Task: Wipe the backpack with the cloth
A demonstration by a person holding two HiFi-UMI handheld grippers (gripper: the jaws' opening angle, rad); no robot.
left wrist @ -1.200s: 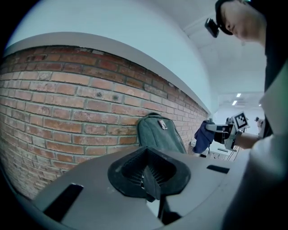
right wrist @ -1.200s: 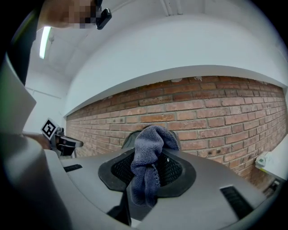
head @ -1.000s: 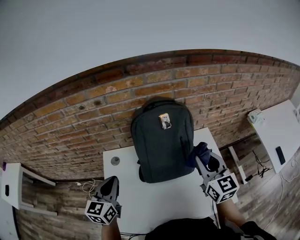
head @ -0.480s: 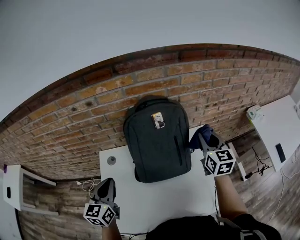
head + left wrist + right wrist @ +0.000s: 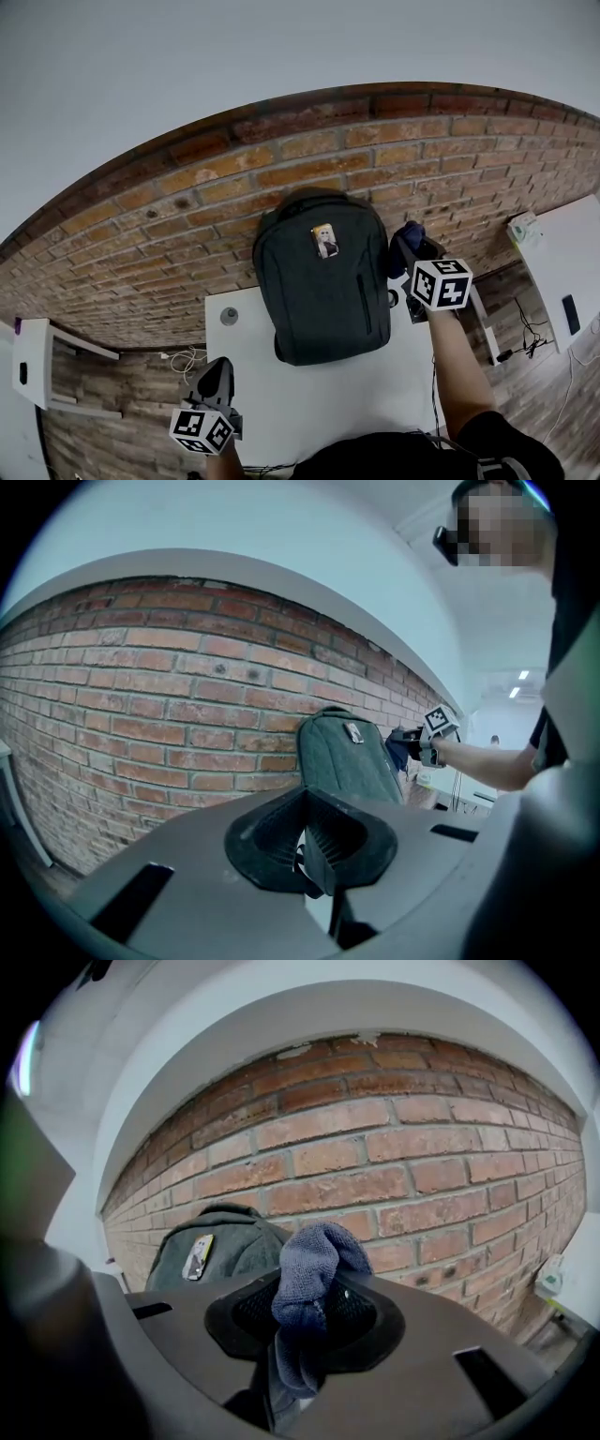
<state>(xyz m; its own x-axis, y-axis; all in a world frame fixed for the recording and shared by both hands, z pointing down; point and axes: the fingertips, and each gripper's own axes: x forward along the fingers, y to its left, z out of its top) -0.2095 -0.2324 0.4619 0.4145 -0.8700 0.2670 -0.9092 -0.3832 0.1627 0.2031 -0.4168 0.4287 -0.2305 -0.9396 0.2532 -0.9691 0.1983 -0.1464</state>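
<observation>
A dark grey backpack (image 5: pixel 324 281) stands upright on a white table (image 5: pixel 319 403), leaning against the brick wall, with a small badge on its front. It also shows in the left gripper view as the backpack (image 5: pixel 347 757) and in the right gripper view as the backpack (image 5: pixel 220 1246). My right gripper (image 5: pixel 411 246) is shut on a blue cloth (image 5: pixel 309 1283), raised beside the backpack's upper right side, next to the wall. The cloth (image 5: pixel 405 239) bunches out past the jaws. My left gripper (image 5: pixel 217 375) is shut and holds nothing, low at the table's near left edge.
A small round grey disc (image 5: pixel 230 317) lies on the table left of the backpack. A brick wall (image 5: pixel 169 216) runs behind. A white table (image 5: pixel 562 272) stands at the right with a dark phone on it, and a white shelf (image 5: pixel 33 361) at the left.
My right gripper has risen with the cloth from the backpack's lower right side up along it to near its top right. The left gripper has stayed in place.
</observation>
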